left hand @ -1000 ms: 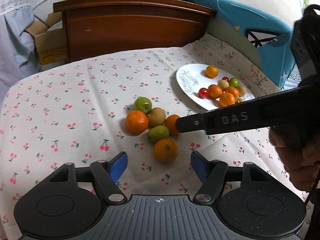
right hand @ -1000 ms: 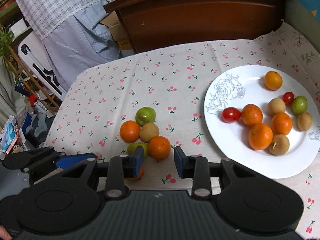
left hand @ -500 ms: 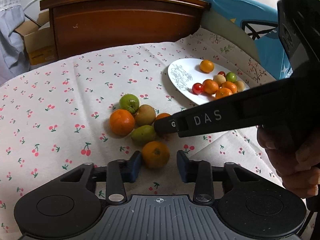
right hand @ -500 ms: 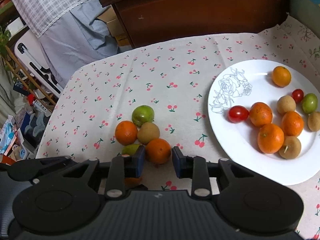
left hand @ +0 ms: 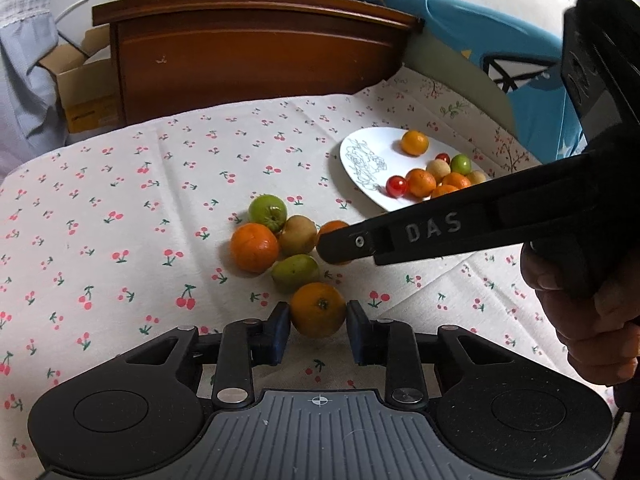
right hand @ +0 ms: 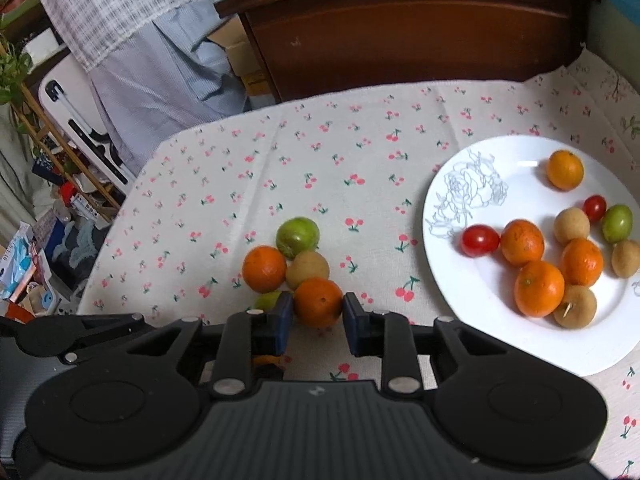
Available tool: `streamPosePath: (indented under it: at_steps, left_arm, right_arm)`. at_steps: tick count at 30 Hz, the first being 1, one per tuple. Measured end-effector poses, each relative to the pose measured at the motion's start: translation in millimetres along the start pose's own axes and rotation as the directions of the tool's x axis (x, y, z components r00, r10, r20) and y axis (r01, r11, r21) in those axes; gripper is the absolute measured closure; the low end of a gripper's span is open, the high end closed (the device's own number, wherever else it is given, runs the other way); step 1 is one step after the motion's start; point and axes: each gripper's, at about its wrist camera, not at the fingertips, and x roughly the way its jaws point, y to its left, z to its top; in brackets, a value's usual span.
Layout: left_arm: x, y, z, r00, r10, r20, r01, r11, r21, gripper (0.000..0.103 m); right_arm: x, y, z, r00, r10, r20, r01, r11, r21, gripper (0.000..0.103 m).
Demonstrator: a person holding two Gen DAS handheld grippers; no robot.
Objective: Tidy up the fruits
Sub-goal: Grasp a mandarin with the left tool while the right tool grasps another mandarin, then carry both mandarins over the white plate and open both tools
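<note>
Cherry-print tablecloth, plate of fruit, each hand-held gripper clamping an orange

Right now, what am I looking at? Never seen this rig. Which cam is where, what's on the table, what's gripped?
No robot here: a person's hand carries a two-finger gripper, one per hand, each with a camera looking along its fingers.

Left camera view: the left gripper has just closed on an orange. The black bar crossing that view is the right gripper seen from the side.

Right camera view: the right gripper is shut on another orange.

On the cherry-print tablecloth sits a small fruit pile. A white plate to the right holds more oranges, cherry tomatoes and brown and green fruits.
</note>
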Motion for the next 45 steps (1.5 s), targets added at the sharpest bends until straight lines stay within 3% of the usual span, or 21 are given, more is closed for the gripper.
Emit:
streamPosePath:
  at_steps: [17,31,45]
  left_arm:
    - [-20,6,22,0.996,0.022,0.091,-0.015,0.998,-0.068,0.076]
    - [-13,-4,68,0.984,-0.020,0.176,0.033,0.997,-0.072,0.075]
    - [43,-21,98,0.986,-0.077,0.146,0.086,0.994,-0.060,0.075]
  right_arm:
    - [-46,-7,22,0.990,0.003,0.143,-0.008,0.999,0.031,0.076]
    - [-99,-62,54,0.946,-0.099,0.309,0.055,0.987,0.150,0.076]
    - [-64,-113,55,0.964,-0.184,0.191,0.131,0.957,0.260,0.076]
